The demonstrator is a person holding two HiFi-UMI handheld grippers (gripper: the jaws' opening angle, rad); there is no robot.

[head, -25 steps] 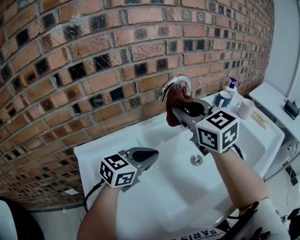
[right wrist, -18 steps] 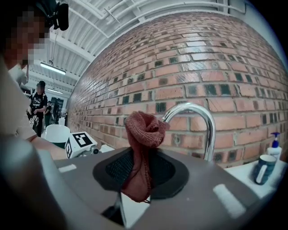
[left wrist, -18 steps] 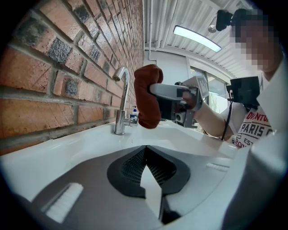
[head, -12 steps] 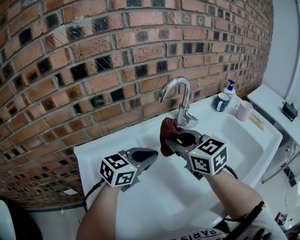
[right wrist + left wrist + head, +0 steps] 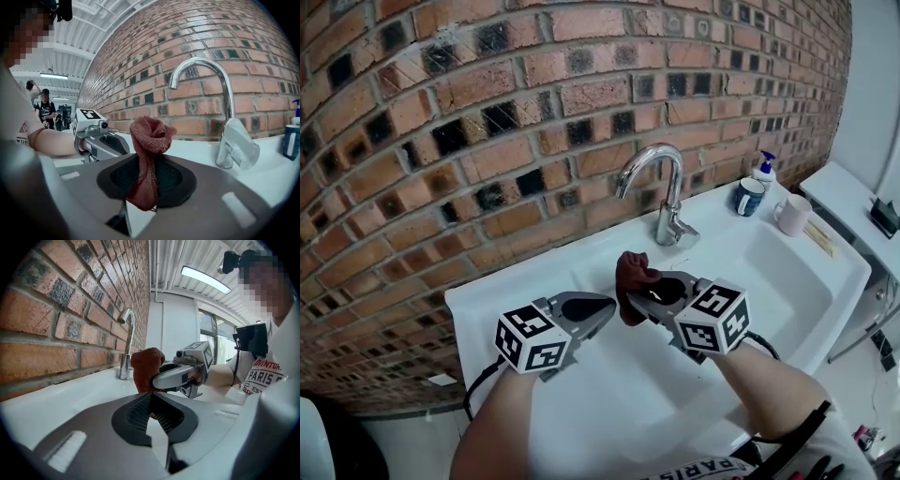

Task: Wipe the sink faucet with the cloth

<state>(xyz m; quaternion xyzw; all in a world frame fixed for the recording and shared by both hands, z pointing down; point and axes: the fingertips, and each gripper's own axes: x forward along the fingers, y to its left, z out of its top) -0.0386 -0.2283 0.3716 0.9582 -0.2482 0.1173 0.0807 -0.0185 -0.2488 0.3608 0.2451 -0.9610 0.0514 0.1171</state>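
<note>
reddish cloth (image 5: 147,140) pinched in right gripper (image 5: 639,286), clear of faucet (image 5: 667,202)

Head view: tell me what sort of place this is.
Probably a washroom or utility corner: a white sink set against a brick wall, a chrome faucet, and a soap bottle beside two mugs on the ledge.

Left tool (image 5: 607,306) and right tool (image 5: 637,293) are grey.
</note>
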